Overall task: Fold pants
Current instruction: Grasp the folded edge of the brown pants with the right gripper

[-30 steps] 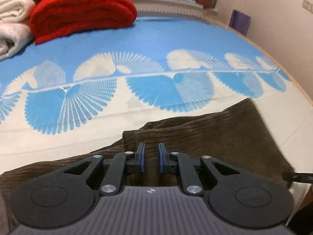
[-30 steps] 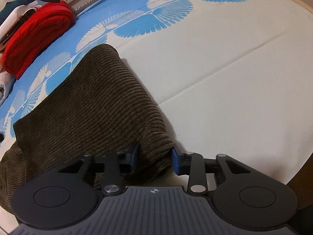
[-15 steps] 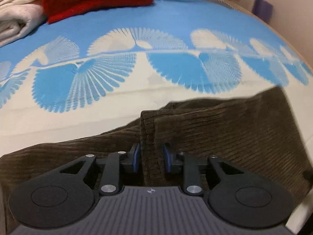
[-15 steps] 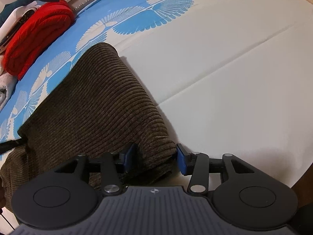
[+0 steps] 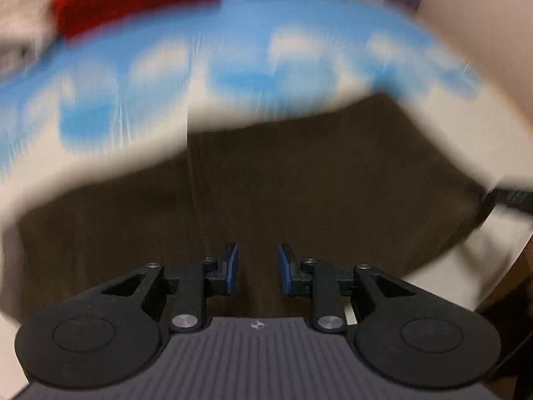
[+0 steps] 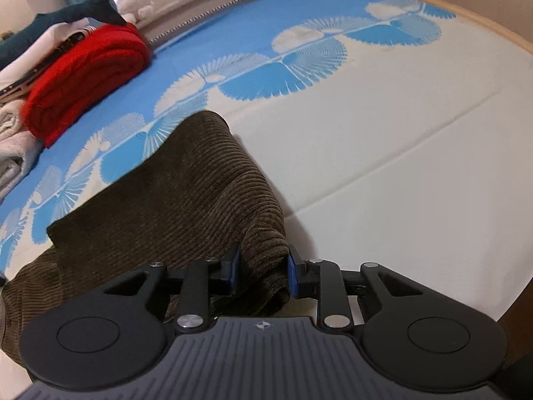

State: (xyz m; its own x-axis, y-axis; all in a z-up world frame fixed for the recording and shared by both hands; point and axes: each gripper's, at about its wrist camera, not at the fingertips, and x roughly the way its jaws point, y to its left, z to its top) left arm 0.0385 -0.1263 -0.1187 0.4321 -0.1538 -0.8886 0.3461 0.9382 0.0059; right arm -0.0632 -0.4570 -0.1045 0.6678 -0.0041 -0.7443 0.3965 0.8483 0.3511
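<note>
We note the pants [image 6: 186,206] as dark brown corduroy, ribs running crosswise, folded over on the bed sheet [image 6: 399,153], which is cream with a blue fan print. In the right wrist view the fold gives a rounded far corner and a straight left edge; a second layer shows beneath at lower left. The near edge bunches into a thick roll at the gripper.

The right gripper [image 6: 263,270] has that roll between its blue pads [image 6: 292,275]; its jaws are closing and both pads meet the cloth, so we record it as gripping the pants. Compared with half a second ago, the pads stand closer together on the same roll, and the view takes in more of the red blanket [image 6: 86,76] and the shark toy [image 6: 83,10].

The left wrist view is heavily motion-blurred (ribbing unreadable). The left gripper [image 5: 256,268] hangs over the pants [image 5: 299,183] with its jaws parted and opening; whether the cloth between the pads [image 5: 230,266] is touched we cannot tell, though nothing looks pinched. Half a second ago a fold edge of the cloth ran between narrower pads; now the gap is wider and the brown cloth fills far more of the frame.
</note>
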